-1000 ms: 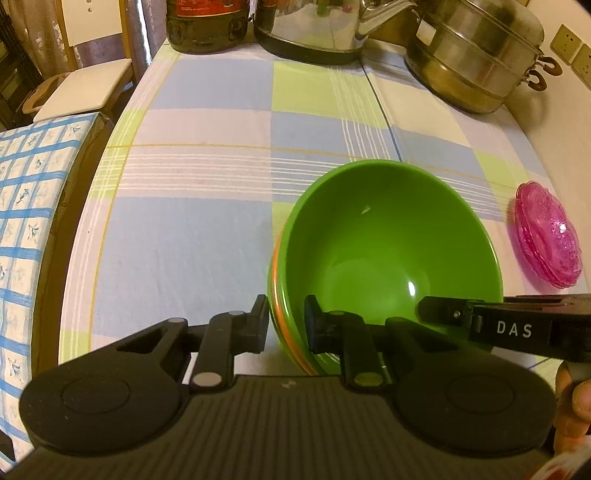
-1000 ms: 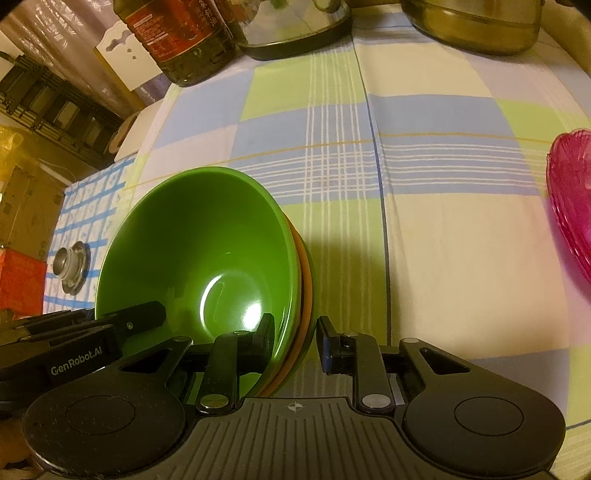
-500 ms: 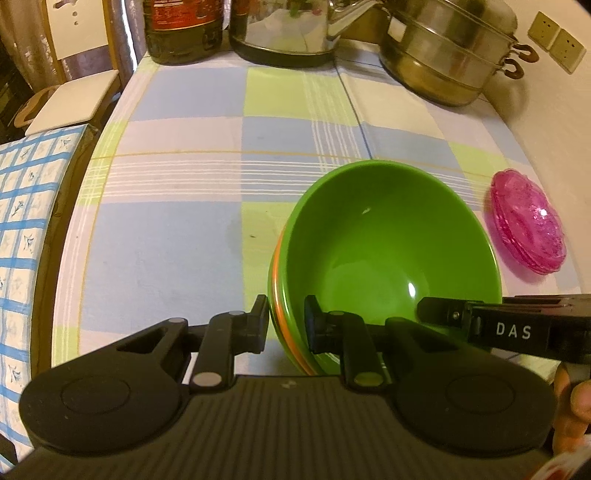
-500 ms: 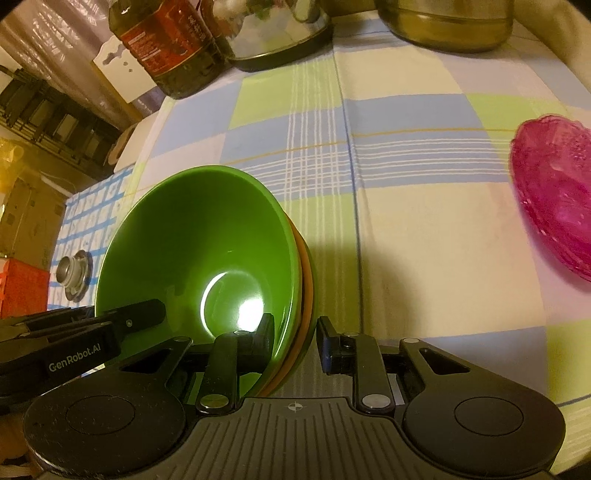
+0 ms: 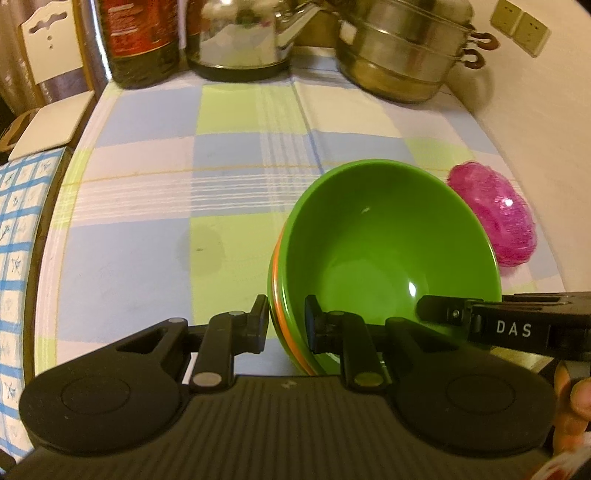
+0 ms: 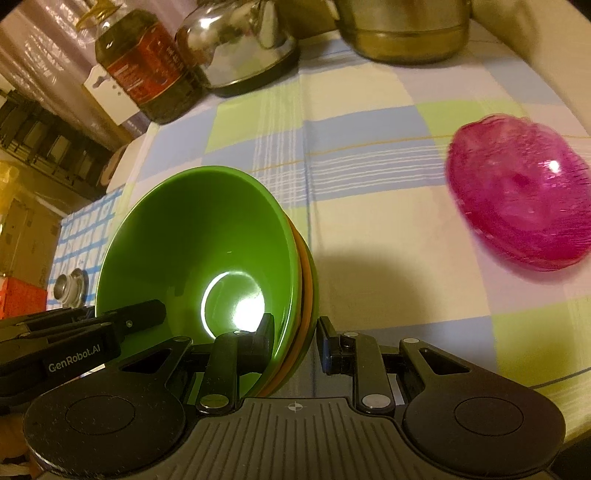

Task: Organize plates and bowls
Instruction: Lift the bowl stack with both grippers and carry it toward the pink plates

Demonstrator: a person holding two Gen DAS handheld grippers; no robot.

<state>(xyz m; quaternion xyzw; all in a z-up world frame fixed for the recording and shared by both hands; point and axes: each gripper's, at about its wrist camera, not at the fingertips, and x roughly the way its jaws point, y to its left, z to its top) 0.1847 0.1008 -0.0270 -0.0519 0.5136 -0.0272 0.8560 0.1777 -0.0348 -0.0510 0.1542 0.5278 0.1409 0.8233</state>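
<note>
Left wrist view: set just behind the left gripper (image 5: pixel 286 319), angled steeply down and forward along its fingers, close over the stack of bowls (image 5: pixel 384 254), with the checked tablecloth (image 5: pixel 147 206) running back to the steamer pot (image 5: pixel 402 55). Right wrist view: mounted likewise behind the right gripper (image 6: pixel 295 341), close on the same bowls (image 6: pixel 199 254) from the opposite rim. Shared by both: bowls, tablecloth, pink glass plates (image 6: pixel 517 206), kettle (image 6: pixel 240 40), oil bottle (image 6: pixel 147 70), and each other's gripper.

A checked tablecloth (image 5: pixel 155 236) in blue, pale green and cream covers the table, under warm yellowish light. Along its far edge stand an oil bottle (image 5: pixel 142 40), a shiny kettle (image 5: pixel 243 40) and a stacked steel steamer pot (image 5: pixel 402 55). Wall sockets (image 5: pixel 519 26) sit on the cream wall (image 5: pixel 546 122). A white chair (image 5: pixel 51 81) stands beside the table.
</note>
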